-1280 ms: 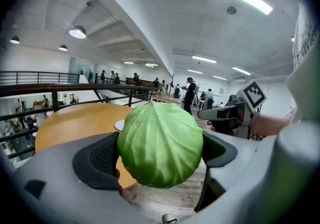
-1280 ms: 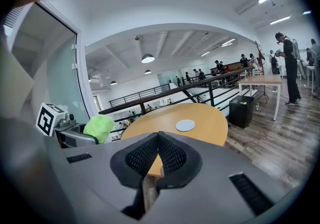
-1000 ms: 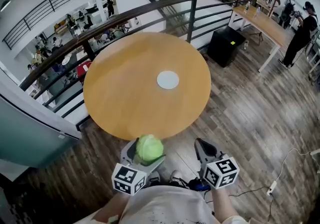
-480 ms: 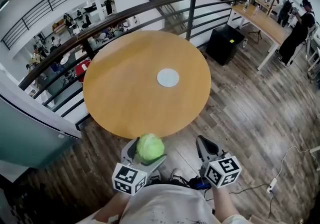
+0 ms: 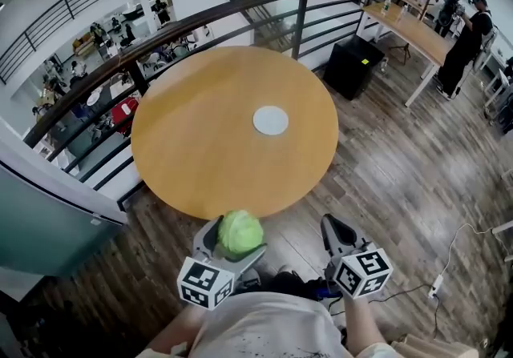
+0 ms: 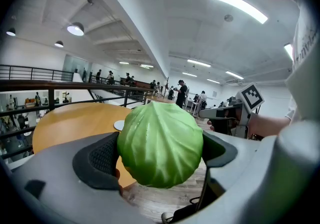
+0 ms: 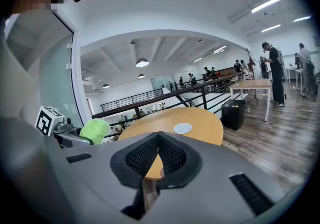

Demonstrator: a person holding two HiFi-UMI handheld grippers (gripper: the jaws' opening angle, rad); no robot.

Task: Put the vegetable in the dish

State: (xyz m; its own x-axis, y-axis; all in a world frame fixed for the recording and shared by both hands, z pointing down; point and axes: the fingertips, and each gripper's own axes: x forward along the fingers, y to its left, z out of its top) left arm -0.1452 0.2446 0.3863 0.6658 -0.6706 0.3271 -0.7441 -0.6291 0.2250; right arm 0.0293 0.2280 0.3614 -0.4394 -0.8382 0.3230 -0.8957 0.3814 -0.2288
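1. Still, we hold the green cabbage [image 5: 240, 231] clamped in our left gripper's [image 5: 237, 243] jaws, just short of the worktop's [image 5: 200, 148] near edge.
2. Mid-worktop, the white dish [image 5: 270, 119] shows slightly higher than before.
3. Our right gripper's [image 5: 334, 230] jaws are pressed together, holding nothing.

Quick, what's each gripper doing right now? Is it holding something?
Left gripper: closed on the green cabbage.
Right gripper: closed, holding nothing.
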